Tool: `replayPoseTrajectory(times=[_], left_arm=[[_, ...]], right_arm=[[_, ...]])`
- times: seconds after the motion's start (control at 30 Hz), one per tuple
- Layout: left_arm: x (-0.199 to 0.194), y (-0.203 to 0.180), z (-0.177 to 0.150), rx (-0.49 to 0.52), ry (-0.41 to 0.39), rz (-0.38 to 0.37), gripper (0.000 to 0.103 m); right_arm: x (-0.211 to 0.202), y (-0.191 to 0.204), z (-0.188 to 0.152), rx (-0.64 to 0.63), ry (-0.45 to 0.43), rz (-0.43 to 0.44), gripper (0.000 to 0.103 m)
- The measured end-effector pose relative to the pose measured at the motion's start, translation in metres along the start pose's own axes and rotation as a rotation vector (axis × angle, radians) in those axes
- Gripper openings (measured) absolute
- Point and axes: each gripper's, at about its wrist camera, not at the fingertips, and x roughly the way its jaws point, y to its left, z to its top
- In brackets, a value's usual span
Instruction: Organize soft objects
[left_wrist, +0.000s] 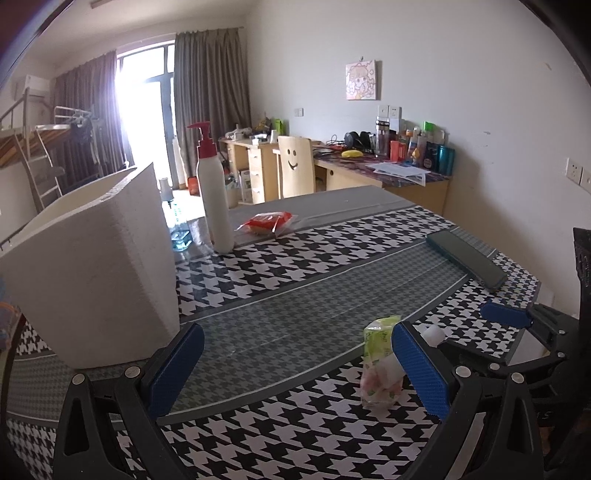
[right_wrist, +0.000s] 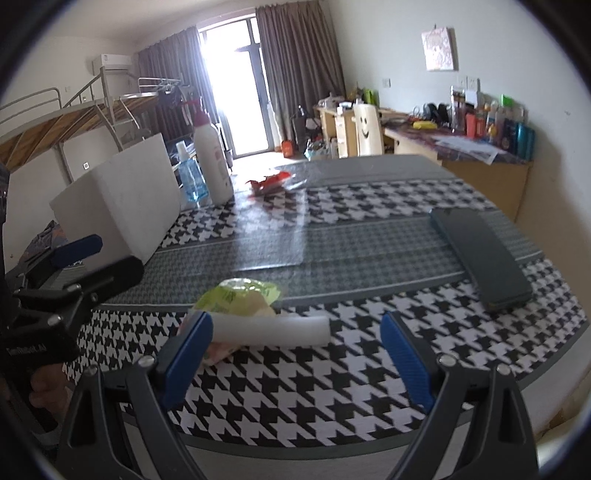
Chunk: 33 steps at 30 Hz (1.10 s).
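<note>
Left wrist view: the left hand-held gripper hangs low over the table with its blue pads wide apart and nothing between them. A white foam box stands just beside its left pad. A green snack packet lies on the houndstooth cloth, partly hidden behind the right pad, with a white foam roll touching it. Farther off stand a white pump bottle and a red snack packet; a dark flat case lies near the right edge. The right hand-held gripper shows at the far right. Right wrist view: the right hand-held gripper is likewise spread, gripping nothing. The white foam roll lies crosswise just ahead of it, one end at the left pad, resting against the green snack packet. The white foam box sits well to the left, beside a blue bottle and the white pump bottle; the red snack packet lies beyond, and the dark flat case to the right. The left hand-held gripper appears at the left edge. Judgement: the step in hand seems to be the approach to a first pick, probably the roll or green packet, with the box as the likely container. The next move calls for advancing the right hand-held gripper until its pads straddle the roll, then closing gently, since foam will deform.
</note>
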Motion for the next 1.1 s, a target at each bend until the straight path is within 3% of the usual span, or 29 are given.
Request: replayPoseTrajectory(times=[0.17, 0.37, 0.6, 0.8, 1.0, 1.1], left_arm=[[0.003, -0.002, -0.002, 0.01, 0.005, -0.003, 0.102], [0.005, 0.0, -0.003, 0.008, 0.012, 0.001, 0.102], [0.007, 0.002, -0.004, 0.003, 0.022, 0.004, 0.102], [0.005, 0.001, -0.005, 0.012, 0.019, 0.003, 0.102], [0.005, 0.0, -0.004, 0.012, 0.018, 0.003, 0.102], [0.005, 0.0, -0.004, 0.013, 0.022, 0.004, 0.102]], right_arm=[[0.011, -0.001, -0.002, 0.02, 0.035, 0.015, 0.094], [0.026, -0.003, -0.004, 0.054, 0.097, 0.04, 0.083], [0.036, 0.003, -0.008, 0.038, 0.151, 0.049, 0.069], [0.037, 0.002, -0.007, 0.028, 0.156, -0.012, 0.047], [0.042, 0.013, -0.007, -0.041, 0.158, -0.081, 0.041], [0.04, 0.011, -0.005, -0.038, 0.159, -0.077, 0.026]])
